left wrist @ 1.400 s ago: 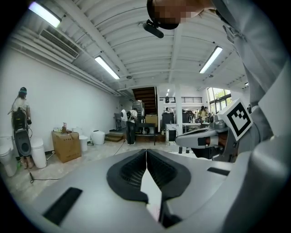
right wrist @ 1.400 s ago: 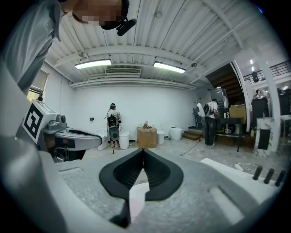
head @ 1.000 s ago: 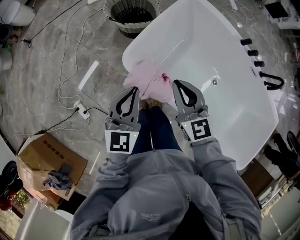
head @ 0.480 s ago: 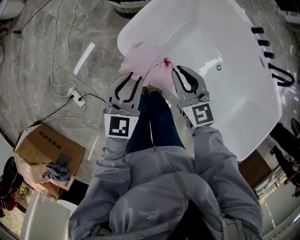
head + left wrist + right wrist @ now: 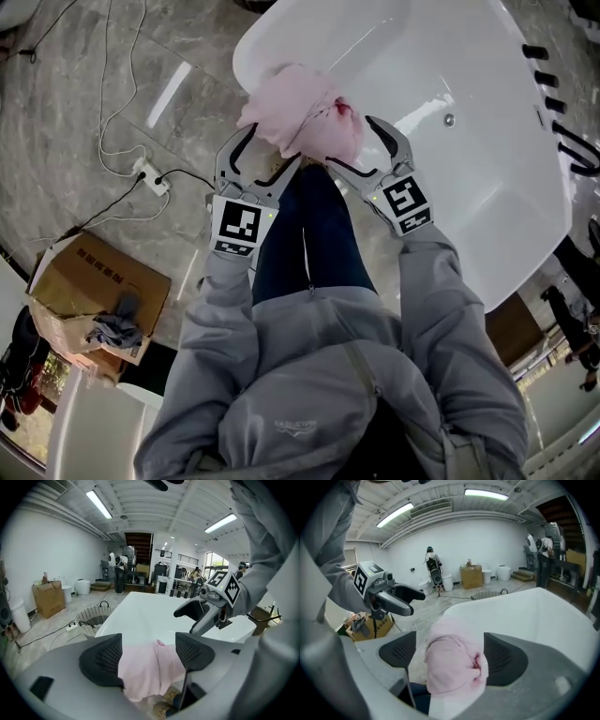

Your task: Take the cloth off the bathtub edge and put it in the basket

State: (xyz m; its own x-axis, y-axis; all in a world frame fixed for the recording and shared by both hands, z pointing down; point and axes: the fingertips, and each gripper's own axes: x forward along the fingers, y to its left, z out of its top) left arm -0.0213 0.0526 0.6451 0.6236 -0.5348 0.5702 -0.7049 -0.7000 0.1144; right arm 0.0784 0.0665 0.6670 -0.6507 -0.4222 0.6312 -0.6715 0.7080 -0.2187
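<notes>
Cloth [image 5: 298, 111] between both pairs of tongs, pink with a red spot, bunched over the near rim of the bathtub [image 5: 469, 159]. Left tongs [image 5: 147, 656] spread wide, closed on nothing; pink folds lying in the gap and just past the pads. Right tongs [image 5: 450, 656] likewise spread, the thicker bunch sitting between the pads, close against the right-hand one. Seen from the head view, one pair on either side of the heap, tips over the rim.

Surface under the cloth: smooth white tub edge, glossy basin beyond, dark fittings [image 5: 546, 80] along the far side. Around it grey marbled floor [image 5: 75, 112], a white power strip [image 5: 148, 175] with trailing cables [image 5: 108, 103].

Woven basket [image 5: 96, 618] on the floor past the tub's end, well apart from the cloth; inside dark, contents not readable. Cardboard box [image 5: 89, 291] to the person's left, grey rag [image 5: 117, 330] in its open top. Further off, an open hall with strip lights, stairs and more boxes.
</notes>
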